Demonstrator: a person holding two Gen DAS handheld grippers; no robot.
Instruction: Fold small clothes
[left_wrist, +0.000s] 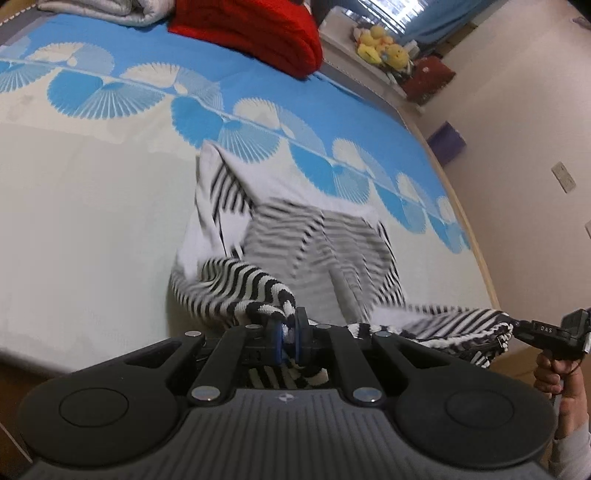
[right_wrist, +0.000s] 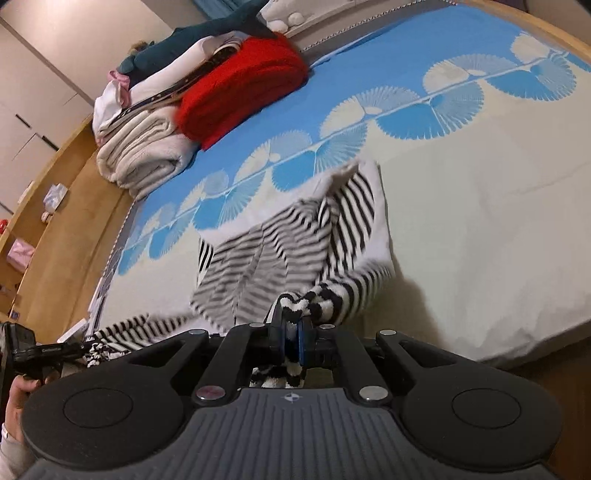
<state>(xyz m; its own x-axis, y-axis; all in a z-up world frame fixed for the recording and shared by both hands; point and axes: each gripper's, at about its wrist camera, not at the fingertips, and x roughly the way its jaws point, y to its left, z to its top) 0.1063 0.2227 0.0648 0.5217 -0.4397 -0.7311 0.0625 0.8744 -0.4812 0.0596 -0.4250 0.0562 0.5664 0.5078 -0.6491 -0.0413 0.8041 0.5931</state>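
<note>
A small black-and-white striped garment (left_wrist: 295, 240) hangs lifted over the bed, its far part still trailing on the sheet and blurred. My left gripper (left_wrist: 290, 330) is shut on one near corner of the garment. My right gripper (right_wrist: 293, 332) is shut on the other near corner of the striped garment (right_wrist: 288, 251). In the left wrist view, the right gripper (left_wrist: 517, 326) shows at the right edge, clamped on the cloth's hem, a hand below it. The left gripper (right_wrist: 79, 349) shows at the left edge of the right wrist view, also gripping the hem.
The bed sheet (left_wrist: 92, 221) is cream with a blue fan-pattern band. A red folded blanket (left_wrist: 251, 33) and a stack of folded linens (right_wrist: 144, 147) lie at the head of the bed. Yellow plush toys (left_wrist: 380, 46) sit on a shelf; a wooden bed frame (right_wrist: 62, 236) runs alongside.
</note>
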